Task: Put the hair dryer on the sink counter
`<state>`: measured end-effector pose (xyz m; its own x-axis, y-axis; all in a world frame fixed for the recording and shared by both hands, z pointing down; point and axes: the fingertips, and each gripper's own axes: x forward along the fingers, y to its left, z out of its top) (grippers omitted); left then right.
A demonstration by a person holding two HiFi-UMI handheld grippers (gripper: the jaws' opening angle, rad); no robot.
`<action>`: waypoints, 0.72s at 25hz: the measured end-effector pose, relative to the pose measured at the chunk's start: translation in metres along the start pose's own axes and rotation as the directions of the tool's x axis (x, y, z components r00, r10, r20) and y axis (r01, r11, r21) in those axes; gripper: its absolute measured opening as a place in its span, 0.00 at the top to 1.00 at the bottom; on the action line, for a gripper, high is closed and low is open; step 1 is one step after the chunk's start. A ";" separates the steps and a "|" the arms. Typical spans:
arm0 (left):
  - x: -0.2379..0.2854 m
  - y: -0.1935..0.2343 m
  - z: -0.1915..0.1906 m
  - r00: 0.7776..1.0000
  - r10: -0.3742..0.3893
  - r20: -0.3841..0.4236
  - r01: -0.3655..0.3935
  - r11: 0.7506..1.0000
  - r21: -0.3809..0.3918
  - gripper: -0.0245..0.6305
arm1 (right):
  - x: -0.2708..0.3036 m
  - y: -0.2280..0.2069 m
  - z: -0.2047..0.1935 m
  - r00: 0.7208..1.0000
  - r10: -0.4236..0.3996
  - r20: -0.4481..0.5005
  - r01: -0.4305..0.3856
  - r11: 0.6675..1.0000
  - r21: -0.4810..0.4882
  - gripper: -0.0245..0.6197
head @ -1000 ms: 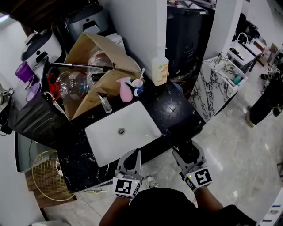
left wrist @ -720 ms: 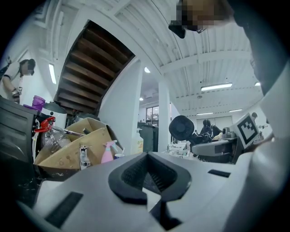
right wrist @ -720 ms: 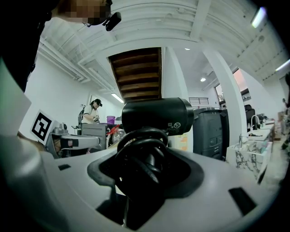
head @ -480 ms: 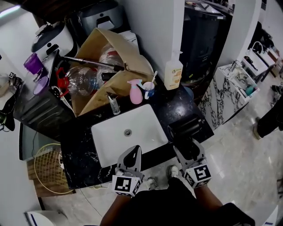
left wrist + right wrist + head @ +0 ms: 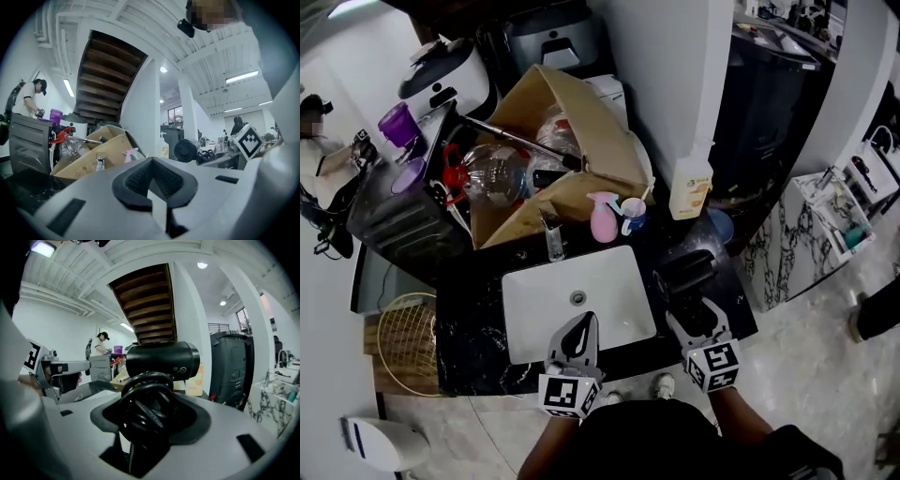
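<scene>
Hair dryer [image 5: 686,272] over the black tabletop [image 5: 476,349]
Right gripper [image 5: 688,313] jaws grasping it, cord and all; left gripper [image 5: 578,330] jaws clenched, empty.

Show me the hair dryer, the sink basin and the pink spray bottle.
hair dryer [image 5: 686,270]: head view, on its black barrel.
sink basin [image 5: 534,314]: head view, bare white floor left of the drain.
pink spray bottle [image 5: 603,223]: head view, on its body.

My count at the sink: mostly singles, two pairs.
I see two grippers, the left gripper [image 5: 578,323] and the right gripper [image 5: 689,306], plus one hair dryer [image 5: 684,272], one sink basin [image 5: 525,292], one cardboard box [image 5: 581,131], one pink spray bottle [image 5: 603,217], one mug [image 5: 633,216], one pump bottle [image 5: 690,192], one wire basket [image 5: 405,342], and two purple cups [image 5: 397,124].
</scene>
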<state>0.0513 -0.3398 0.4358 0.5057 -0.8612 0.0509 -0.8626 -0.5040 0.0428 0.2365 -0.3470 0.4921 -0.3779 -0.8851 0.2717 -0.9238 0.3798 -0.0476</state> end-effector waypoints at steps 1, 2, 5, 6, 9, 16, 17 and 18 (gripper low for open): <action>0.003 0.000 -0.001 1.000 0.015 -0.002 -0.015 1.000 -0.002 0.97 | 0.005 -0.004 -0.004 1.000 0.010 -0.017 -0.010 1.000 0.000 0.56; 0.005 0.000 -0.004 1.000 0.031 -0.005 -0.031 1.000 -0.004 0.97 | 0.010 -0.009 -0.008 0.999 0.019 -0.035 -0.019 1.000 0.002 0.56; 0.010 0.000 -0.011 0.997 0.077 -0.026 -0.077 0.997 -0.003 0.97 | 0.025 -0.023 -0.021 0.995 0.040 -0.096 -0.040 0.999 0.005 0.56; 0.011 -0.001 -0.012 0.995 0.093 -0.034 -0.093 0.996 -0.004 0.97 | 0.029 -0.027 -0.025 0.992 0.048 -0.118 -0.047 0.999 0.004 0.56; 0.016 -0.004 -0.007 0.990 0.139 -0.024 -0.139 0.990 -0.021 0.97 | 0.043 -0.038 -0.037 0.981 0.076 -0.179 -0.077 0.997 0.000 0.56; 0.026 -0.015 -0.019 0.992 0.122 -0.031 -0.124 0.989 -0.085 0.97 | 0.076 -0.045 -0.062 0.949 0.139 -0.285 -0.132 0.990 0.044 0.56; 0.028 -0.015 -0.020 0.993 0.109 -0.033 -0.111 0.991 -0.076 0.97 | 0.079 -0.046 -0.066 0.944 0.134 -0.301 -0.126 0.991 0.047 0.56; 0.029 -0.015 -0.020 0.995 0.098 -0.032 -0.100 0.993 -0.063 0.97 | 0.082 -0.048 -0.070 0.940 0.122 -0.318 -0.114 0.992 0.045 0.56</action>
<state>0.0790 -0.3557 0.4562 0.4189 -0.9039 0.0867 -0.9063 -0.4104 0.1005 0.2536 -0.4190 0.5843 -0.4490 -0.7003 0.5550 -0.8765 0.4658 -0.1213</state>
